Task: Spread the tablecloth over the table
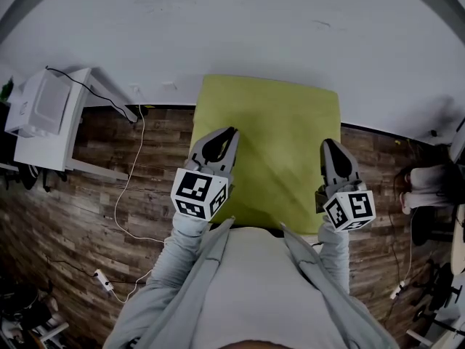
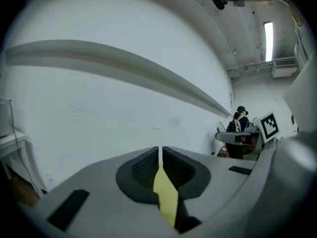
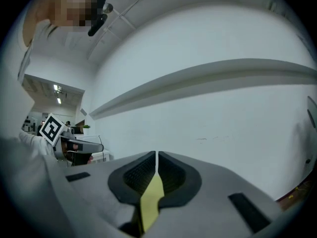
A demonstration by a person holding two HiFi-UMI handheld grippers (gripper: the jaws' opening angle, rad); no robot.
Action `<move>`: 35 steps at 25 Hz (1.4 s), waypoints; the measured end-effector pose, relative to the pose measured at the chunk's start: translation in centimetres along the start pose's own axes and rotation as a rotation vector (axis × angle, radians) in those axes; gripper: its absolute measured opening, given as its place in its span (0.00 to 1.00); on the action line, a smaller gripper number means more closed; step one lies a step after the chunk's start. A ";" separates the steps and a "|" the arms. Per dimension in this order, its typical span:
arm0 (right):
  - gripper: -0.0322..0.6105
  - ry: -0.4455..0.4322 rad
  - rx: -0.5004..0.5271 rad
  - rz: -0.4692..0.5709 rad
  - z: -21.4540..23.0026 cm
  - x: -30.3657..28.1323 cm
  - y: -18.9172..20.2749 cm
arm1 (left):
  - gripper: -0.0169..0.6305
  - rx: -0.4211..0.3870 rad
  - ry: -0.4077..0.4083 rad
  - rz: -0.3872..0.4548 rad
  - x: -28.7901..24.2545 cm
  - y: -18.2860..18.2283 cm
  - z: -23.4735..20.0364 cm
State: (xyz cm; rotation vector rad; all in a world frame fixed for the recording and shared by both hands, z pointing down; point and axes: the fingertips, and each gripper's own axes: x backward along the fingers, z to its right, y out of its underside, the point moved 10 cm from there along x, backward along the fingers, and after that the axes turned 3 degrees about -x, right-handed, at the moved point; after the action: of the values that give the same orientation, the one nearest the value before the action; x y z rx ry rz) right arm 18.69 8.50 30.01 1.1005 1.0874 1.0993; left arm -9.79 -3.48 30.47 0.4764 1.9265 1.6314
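A yellow-green tablecloth (image 1: pixel 272 144) lies spread over the table against the white wall in the head view. My left gripper (image 1: pixel 231 131) is raised over the cloth's near left part and is shut on a strip of the tablecloth (image 2: pixel 166 195) pinched between its black pads. My right gripper (image 1: pixel 328 142) is raised over the near right part, likewise shut on a strip of the tablecloth (image 3: pixel 150 200). Both grippers point at the wall, roughly level. The table itself is hidden under the cloth.
A white wall (image 1: pixel 240 27) rises right behind the table. A white desk (image 1: pixel 54 118) with a cable stands at left on the wood floor (image 1: pixel 109 209). A person (image 1: pixel 425 187) sits at right, and again in the left gripper view as a person (image 2: pixel 240 118) by a desk.
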 end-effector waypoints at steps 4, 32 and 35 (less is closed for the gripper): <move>0.09 0.004 0.002 0.051 -0.1 1.2 -0.7 | 0.08 0.022 0.013 0.036 0.9 0.0 0.7; 0.08 -0.035 0.039 -0.014 1.7 -1.3 0.5 | 0.06 0.050 0.009 -0.019 -1.0 1.3 0.2; 0.08 -0.041 0.044 -0.025 1.5 -1.4 0.6 | 0.06 0.050 0.009 -0.020 -0.9 1.3 0.1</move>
State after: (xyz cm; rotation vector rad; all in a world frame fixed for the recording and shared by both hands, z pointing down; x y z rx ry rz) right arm 19.91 7.07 30.95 1.1366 1.0951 1.0327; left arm -9.12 -3.71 31.91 0.4694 1.9765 1.5785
